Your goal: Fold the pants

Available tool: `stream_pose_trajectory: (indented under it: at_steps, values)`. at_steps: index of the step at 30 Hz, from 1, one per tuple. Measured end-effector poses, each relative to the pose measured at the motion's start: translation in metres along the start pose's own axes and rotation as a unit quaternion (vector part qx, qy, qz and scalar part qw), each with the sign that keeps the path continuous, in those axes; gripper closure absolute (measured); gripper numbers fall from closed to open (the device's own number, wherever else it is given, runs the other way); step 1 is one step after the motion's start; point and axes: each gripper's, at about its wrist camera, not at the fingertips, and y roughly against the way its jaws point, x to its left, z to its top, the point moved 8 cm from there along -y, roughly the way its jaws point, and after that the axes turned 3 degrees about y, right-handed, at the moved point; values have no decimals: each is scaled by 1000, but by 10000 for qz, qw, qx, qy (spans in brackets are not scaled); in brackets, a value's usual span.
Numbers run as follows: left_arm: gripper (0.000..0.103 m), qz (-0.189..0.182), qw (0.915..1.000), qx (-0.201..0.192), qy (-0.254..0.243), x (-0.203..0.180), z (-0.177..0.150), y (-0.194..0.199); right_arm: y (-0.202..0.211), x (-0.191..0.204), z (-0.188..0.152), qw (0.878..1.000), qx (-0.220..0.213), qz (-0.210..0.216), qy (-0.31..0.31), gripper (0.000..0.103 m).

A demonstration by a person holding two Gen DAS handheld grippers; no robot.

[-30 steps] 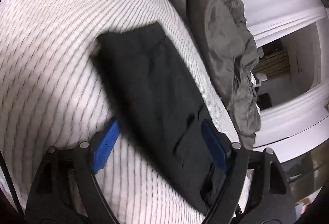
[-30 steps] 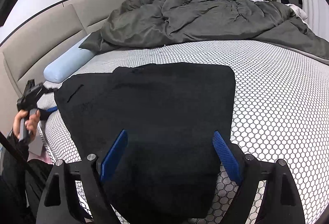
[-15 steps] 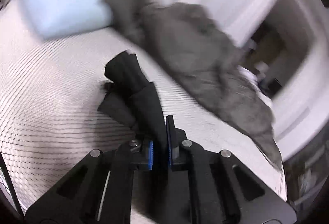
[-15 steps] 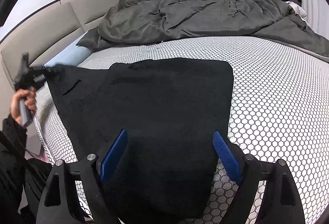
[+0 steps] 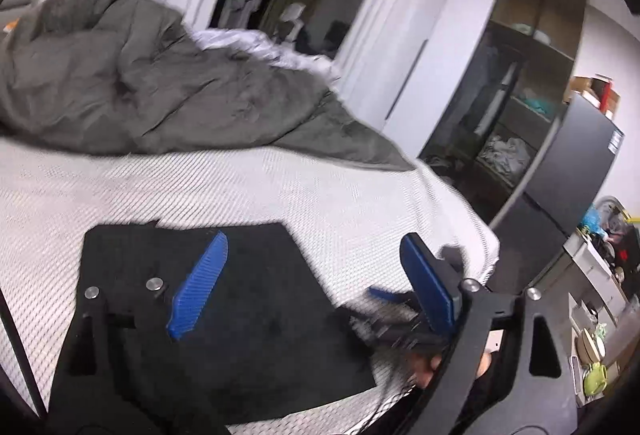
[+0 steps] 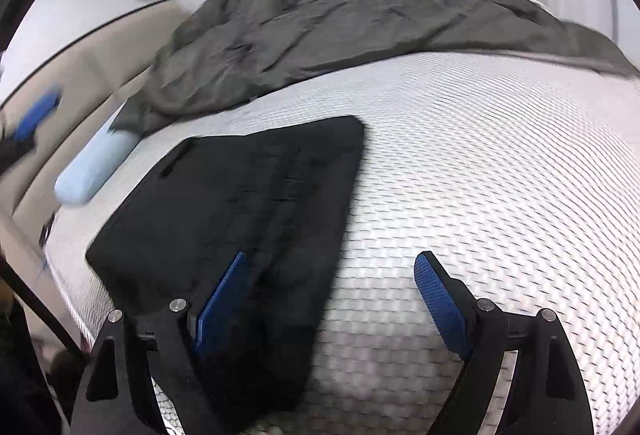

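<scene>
The black pants [image 5: 260, 295] lie folded in a flat rectangle on the white honeycomb mattress [image 5: 280, 187]. My left gripper [image 5: 314, 239] hangs above their right edge; its jaws are opening and nothing is between them. In the right wrist view the pants [image 6: 248, 195] reach from the light blue pillow down to my right gripper [image 6: 332, 257]. That gripper is open, its left finger over the cloth's near corner and its right finger over bare mattress [image 6: 480, 155]. The left gripper [image 6: 36, 115] shows as a blurred blue streak at the far left.
A crumpled grey duvet [image 6: 320, 27] covers the far part of the bed. The light blue pillow [image 6: 92, 171] lies against the beige headboard [image 6: 80, 55]. Past the bed's right edge stand a dark glass cabinet [image 5: 500, 95] and a cluttered table [image 5: 600, 275].
The left gripper shut on one end of the pants, lifted and carried it across, then let go and swung away. The pants now lie in a narrower fold. The right gripper shifted right, still open.
</scene>
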Motion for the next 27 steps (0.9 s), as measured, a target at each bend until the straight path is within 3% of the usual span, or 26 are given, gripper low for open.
stream_pose_trajectory:
  at_steps: [2, 4, 8, 11, 16, 19, 20, 21, 23, 27]
  values:
    - [15, 233, 9995, 72, 222, 30, -9, 0, 4, -13, 1, 9997, -55, -46, -242, 16]
    - [15, 754, 9961, 159, 437, 76, -25, 0, 8, -16, 3, 9993, -134, 40, -360, 16]
    - [15, 1254, 9868, 340, 971, 153, -65, -14, 14, 5, 6, 9984, -254, 487, -154, 16]
    - [16, 1498, 9746, 620, 1545, 193, -90, -21, 13, 33, 4, 9946, -213, 1011, 107, 20]
    - [16, 1767, 9698, 706, 1524, 213, -101, -24, -4, 62, 4, 9877, 214, 1548, 97, 32]
    - [16, 1795, 9694, 756, 1495, 217, -105, -27, -21, 62, 6, 9912, 411, 1259, 51, 36]
    - [16, 1845, 9686, 768, 1479, 219, -105, -27, -24, 61, 6, 9921, 455, 1168, -5, 43]
    - [16, 1853, 9683, 771, 1487, 217, -102, -29, -25, 58, 6, 9933, 456, 1061, -54, 48]
    - [16, 1837, 9680, 787, 1521, 211, -99, -28, -18, 55, 13, 9957, 224, 895, 43, 48]
    - [16, 1841, 9669, 822, 1566, 200, -95, -17, -12, 71, 10, 9875, 291, 1544, 108, 48]
